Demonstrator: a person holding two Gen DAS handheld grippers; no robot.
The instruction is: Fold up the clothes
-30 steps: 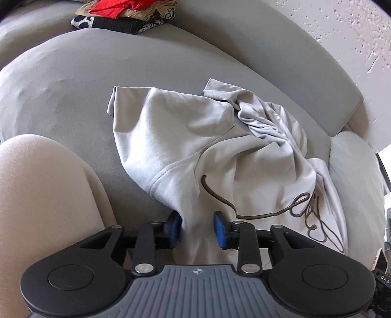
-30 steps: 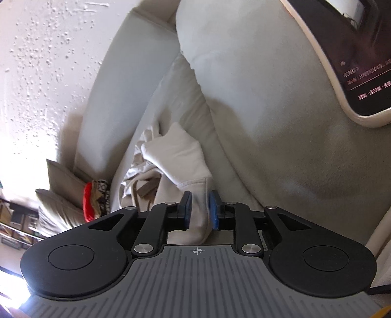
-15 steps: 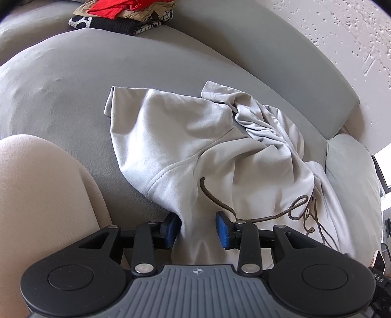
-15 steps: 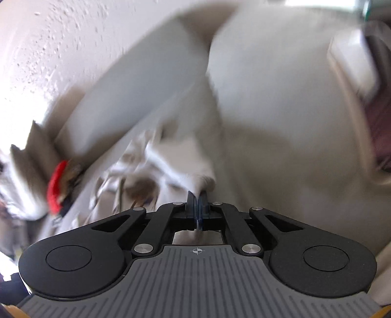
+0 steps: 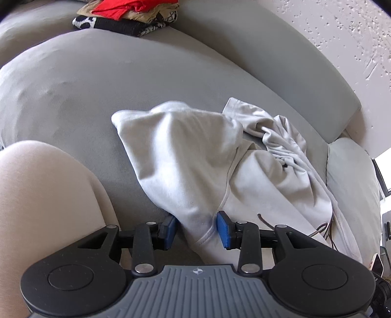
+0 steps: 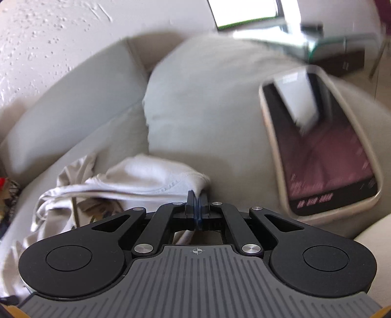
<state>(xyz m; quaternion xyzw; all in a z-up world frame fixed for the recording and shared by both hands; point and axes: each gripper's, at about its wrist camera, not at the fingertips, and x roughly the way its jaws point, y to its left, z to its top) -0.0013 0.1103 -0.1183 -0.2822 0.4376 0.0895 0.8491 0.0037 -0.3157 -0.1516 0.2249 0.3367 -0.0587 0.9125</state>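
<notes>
A light grey hoodie (image 5: 200, 166) lies crumpled on the grey sofa seat (image 5: 73, 97), its dark drawstring (image 5: 320, 230) trailing at the right. My left gripper (image 5: 196, 231) is open, its blue pads either side of a hem fold of the hoodie. In the right wrist view the same hoodie (image 6: 146, 178) stretches leftward from my right gripper (image 6: 196, 205), which is shut on its cuffed edge.
A pile of folded clothes (image 5: 127, 14), red on top, sits at the sofa's far end. A pale cushion (image 6: 207, 102) and a tablet (image 6: 320, 141) with a lit screen lie to the right. A person's leg (image 5: 41, 208) is at the left.
The right gripper closed on the hoodie's edge and swung right, pulling the cloth. The hoodie has bunched and shifted right; a different fold now sits between the left gripper's open pads.
</notes>
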